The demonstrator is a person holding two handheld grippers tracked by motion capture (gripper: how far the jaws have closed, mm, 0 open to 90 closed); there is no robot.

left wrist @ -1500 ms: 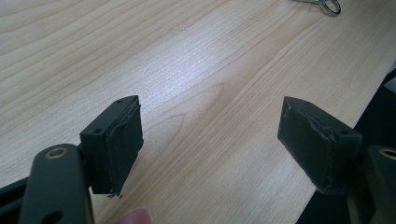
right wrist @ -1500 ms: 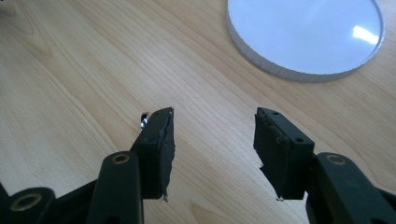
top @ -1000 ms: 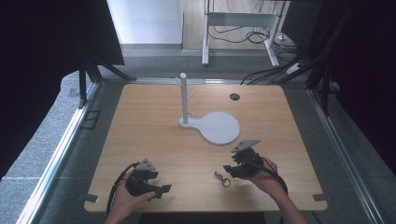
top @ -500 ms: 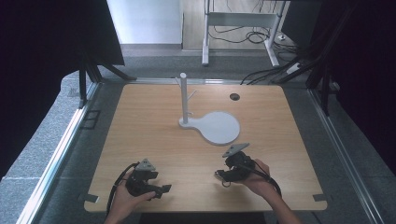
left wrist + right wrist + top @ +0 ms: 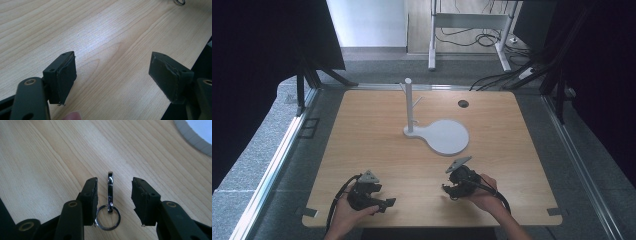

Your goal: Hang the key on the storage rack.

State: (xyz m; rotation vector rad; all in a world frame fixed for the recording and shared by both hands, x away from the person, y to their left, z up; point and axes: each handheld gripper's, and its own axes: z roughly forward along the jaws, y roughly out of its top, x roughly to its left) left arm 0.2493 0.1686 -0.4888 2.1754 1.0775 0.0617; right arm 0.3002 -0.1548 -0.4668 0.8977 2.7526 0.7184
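The key clip with its ring lies flat on the bench, lengthwise between the right gripper fingers. These fingers have just been closing; gaps remain on both sides. The left gripper fingers are spread wide over bare wood.

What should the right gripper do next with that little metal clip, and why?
Probably close a little further. The right gripper has been closing its jaws, and the metal clip with its key ring lies flat on the table between them, seemingly not yet pinched.
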